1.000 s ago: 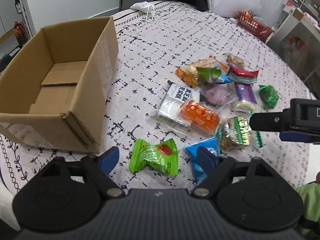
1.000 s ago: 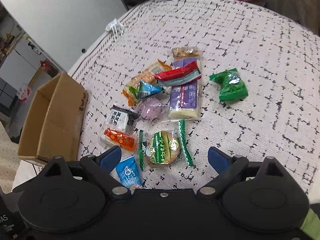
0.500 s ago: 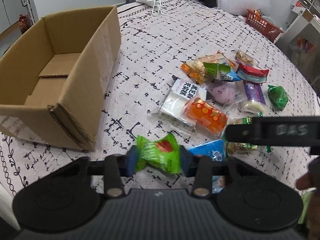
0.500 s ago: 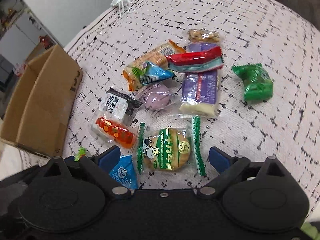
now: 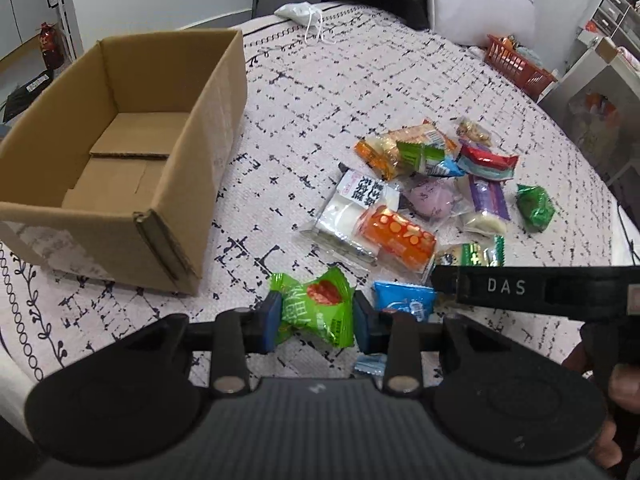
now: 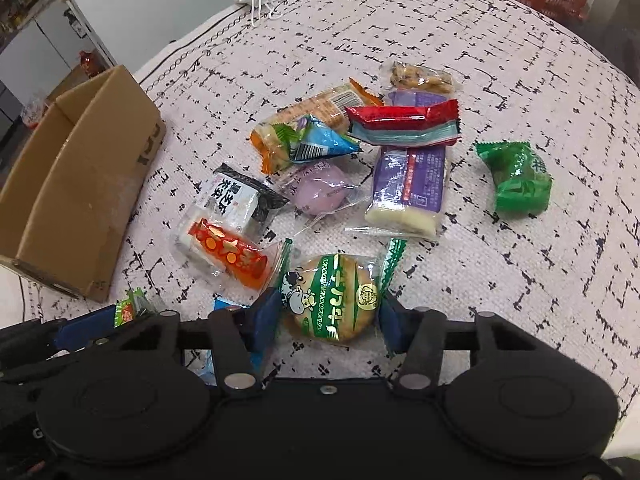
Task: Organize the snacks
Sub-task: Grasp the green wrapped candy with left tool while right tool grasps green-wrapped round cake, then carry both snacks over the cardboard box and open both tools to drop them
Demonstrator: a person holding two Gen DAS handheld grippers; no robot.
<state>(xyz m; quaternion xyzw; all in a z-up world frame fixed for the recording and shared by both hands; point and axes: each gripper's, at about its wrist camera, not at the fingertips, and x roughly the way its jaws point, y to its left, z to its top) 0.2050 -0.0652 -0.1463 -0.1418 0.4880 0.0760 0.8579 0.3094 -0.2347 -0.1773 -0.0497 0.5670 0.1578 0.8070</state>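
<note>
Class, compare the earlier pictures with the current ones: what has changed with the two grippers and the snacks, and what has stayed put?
The left gripper has closed onto the light green candy packet. The right gripper has just been closing around the round cracker packet, its pads now at the wrapper's sides. The cardboard box and other snacks haven't moved.

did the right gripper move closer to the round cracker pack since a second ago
Yes. The right gripper has come forward over the tablecloth, and its jaws have just been closing around the round cracker pack.
</note>
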